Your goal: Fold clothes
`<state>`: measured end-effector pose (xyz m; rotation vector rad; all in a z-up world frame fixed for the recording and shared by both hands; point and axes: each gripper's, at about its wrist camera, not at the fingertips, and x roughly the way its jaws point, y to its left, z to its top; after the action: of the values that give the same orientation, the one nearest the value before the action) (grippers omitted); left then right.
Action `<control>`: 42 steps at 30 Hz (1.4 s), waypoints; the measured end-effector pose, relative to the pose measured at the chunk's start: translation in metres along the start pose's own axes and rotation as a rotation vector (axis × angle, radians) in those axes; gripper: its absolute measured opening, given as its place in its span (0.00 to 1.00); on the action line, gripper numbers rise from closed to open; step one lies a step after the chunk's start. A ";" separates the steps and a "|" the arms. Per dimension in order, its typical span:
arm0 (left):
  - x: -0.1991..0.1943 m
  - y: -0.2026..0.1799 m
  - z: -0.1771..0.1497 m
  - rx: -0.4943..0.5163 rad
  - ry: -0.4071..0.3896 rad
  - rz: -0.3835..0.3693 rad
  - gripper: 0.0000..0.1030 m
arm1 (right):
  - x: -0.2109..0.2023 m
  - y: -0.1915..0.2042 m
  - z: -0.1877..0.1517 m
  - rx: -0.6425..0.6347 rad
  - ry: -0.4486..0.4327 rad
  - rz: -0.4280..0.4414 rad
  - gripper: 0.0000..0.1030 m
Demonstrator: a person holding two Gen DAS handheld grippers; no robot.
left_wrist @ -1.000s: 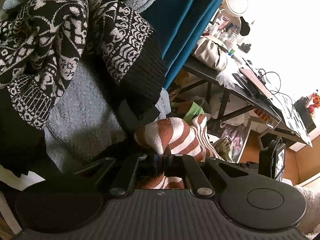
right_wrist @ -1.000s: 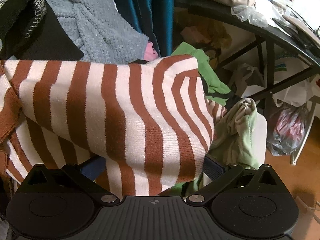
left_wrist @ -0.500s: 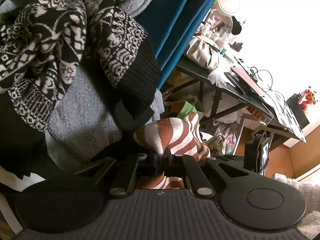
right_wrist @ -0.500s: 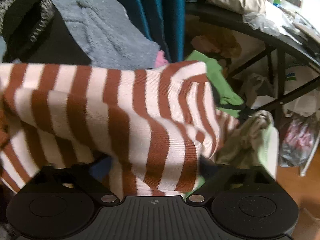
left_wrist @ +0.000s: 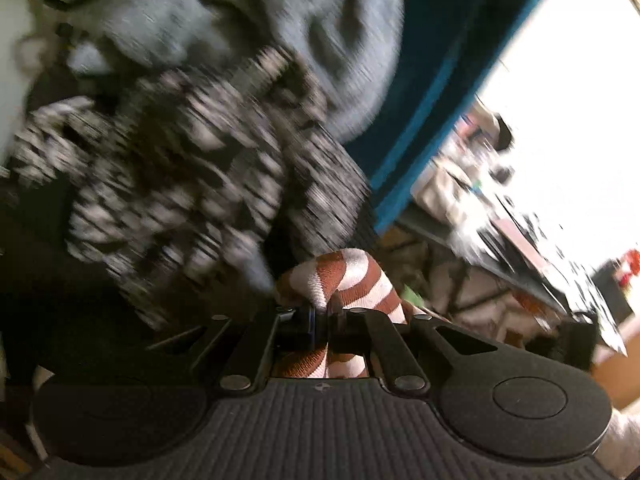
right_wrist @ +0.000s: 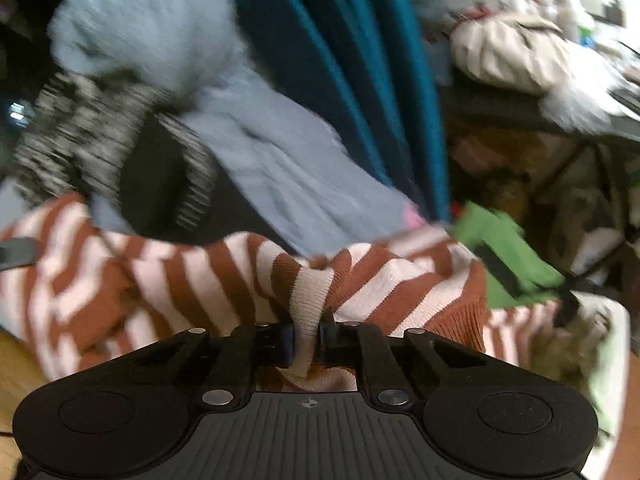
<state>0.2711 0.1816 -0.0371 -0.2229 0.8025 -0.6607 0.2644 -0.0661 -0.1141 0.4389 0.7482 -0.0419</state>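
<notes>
Sweater (right_wrist: 168,280) stretched sideways — left gripper (left_wrist: 322,316) and right gripper (right_wrist: 306,338) jaws clamping it.

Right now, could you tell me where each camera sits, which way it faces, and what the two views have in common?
Left wrist: sits on the left gripper, looking along its fingers, shut on the striped sweater; beyond lie a patterned knit and a teal curtain.
Right wrist: sits on the right gripper, shut on the sweater's ribbed edge; a grey fleece and a green garment lie beyond.
Shared: striped sweater, patterned knit, grey fleece, curtain. No hand shows.
</notes>
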 end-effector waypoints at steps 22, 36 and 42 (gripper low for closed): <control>0.020 0.034 -0.006 -0.039 0.025 0.155 0.05 | -0.004 -0.012 -0.047 -0.052 0.108 -0.086 0.82; 0.020 0.037 -0.006 -0.031 0.007 0.192 0.05 | -0.032 -0.036 -0.055 -0.006 0.104 -0.076 0.83; 0.019 0.033 -0.004 -0.022 -0.004 0.235 0.05 | -0.005 -0.083 -0.054 0.209 0.101 -0.172 0.78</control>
<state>0.2925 0.1955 -0.0650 -0.1473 0.8180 -0.4301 0.2101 -0.1206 -0.1762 0.5778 0.8840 -0.2621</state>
